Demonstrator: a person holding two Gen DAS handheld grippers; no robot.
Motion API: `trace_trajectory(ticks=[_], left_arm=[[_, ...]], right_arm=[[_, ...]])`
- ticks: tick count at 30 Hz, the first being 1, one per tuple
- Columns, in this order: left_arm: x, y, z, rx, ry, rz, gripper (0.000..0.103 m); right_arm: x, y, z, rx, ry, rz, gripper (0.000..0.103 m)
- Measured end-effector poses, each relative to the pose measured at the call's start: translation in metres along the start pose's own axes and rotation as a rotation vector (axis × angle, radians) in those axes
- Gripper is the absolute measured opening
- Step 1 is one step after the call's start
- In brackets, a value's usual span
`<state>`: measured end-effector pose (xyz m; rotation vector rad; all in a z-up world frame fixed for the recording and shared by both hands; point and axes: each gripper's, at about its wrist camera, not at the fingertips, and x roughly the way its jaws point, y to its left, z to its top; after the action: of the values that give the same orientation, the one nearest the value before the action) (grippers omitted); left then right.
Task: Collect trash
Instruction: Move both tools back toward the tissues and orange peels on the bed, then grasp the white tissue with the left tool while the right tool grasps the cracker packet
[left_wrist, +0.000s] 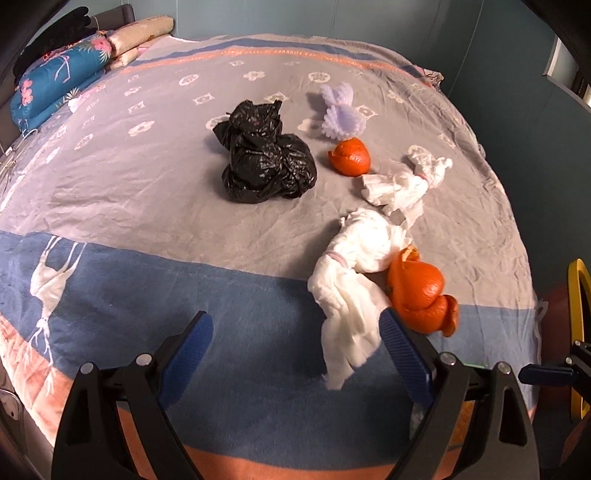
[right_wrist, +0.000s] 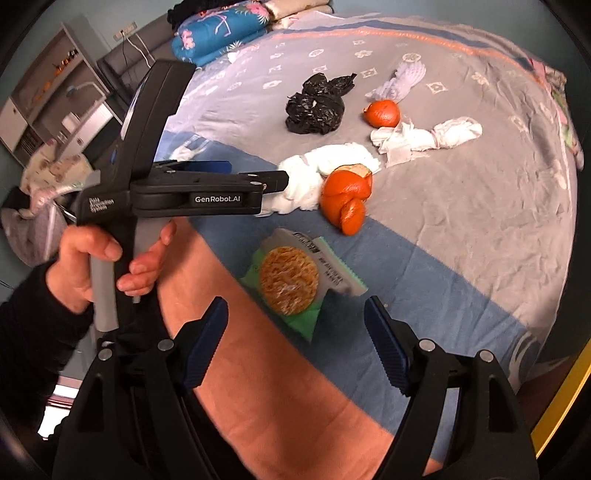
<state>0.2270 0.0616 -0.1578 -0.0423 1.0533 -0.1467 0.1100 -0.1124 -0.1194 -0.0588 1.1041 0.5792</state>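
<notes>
So, trash lies on a bed and two grippers hang over it.

Left wrist view: the left gripper (left_wrist: 295, 347) has its jaws wide apart around the near end of a white tissue wad (left_wrist: 354, 280), not pinching it. Orange peel (left_wrist: 421, 291) touches that tissue. A black bag (left_wrist: 267, 155) sits farther back from the tissue. Right wrist view: the right gripper (right_wrist: 295, 343) is spread wide too, above a snack wrapper (right_wrist: 295, 280), nearer than the tissue.

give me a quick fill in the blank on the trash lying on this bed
The crumpled plastic bag on the bedspread is ____ in colour.
The snack wrapper lies in front of the ____ hand-held gripper.
The near orange peel touches a white ____.
Missing words: black; right; tissue
</notes>
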Motion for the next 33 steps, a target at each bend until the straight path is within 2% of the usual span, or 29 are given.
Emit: trace_trajectory(ticks=[7,10,14,16,17,18,20,21,22,26,27,33], left_arm=[[0.02,-0.002,0.006,-0.001,0.027,-0.022,0.088],[0.025,-0.001,0.008,-0.012,0.032,-0.035,0.081],[0.03,-0.003,0.009,-0.001,0.029,-0.043,0.06],[0.03,-0.004,0.009,0.006,0.023,-0.053,0.05],[0.03,-0.003,0.009,0.007,0.022,-0.056,0.041],[0.029,-0.003,0.009,0.009,0.022,-0.067,0.031],[0.028,-0.003,0.009,0.011,0.022,-0.079,0.02],[0.027,-0.004,0.008,0.016,0.02,-0.083,0.017],[0.027,-0.005,0.008,0.022,0.017,-0.081,0.017],[0.023,-0.006,0.006,0.031,0.01,-0.086,0.013],[0.022,-0.006,0.006,0.03,0.009,-0.088,0.013],[0.01,-0.002,0.005,0.028,-0.009,-0.079,0.012]], right_arm=[[0.021,0.003,0.008,-0.023,0.027,-0.01,0.073],[0.03,0.006,0.01,-0.037,0.047,-0.018,0.073],[0.039,0.009,0.011,-0.054,0.064,-0.031,0.07],[0.042,0.011,0.012,-0.066,0.064,-0.043,0.064],[0.043,0.013,0.013,-0.082,0.066,-0.055,0.062],[0.043,0.014,0.013,-0.092,0.069,-0.061,0.057],[0.046,0.015,0.013,-0.105,0.073,-0.079,0.048],[0.048,0.014,0.014,-0.107,0.079,-0.091,0.039],[0.049,0.013,0.014,-0.109,0.085,-0.099,0.035],[0.049,0.014,0.016,-0.111,0.096,-0.111,0.029],[0.049,0.015,0.016,-0.11,0.099,-0.111,0.023],[0.041,0.018,0.014,-0.106,0.082,-0.118,0.018]])
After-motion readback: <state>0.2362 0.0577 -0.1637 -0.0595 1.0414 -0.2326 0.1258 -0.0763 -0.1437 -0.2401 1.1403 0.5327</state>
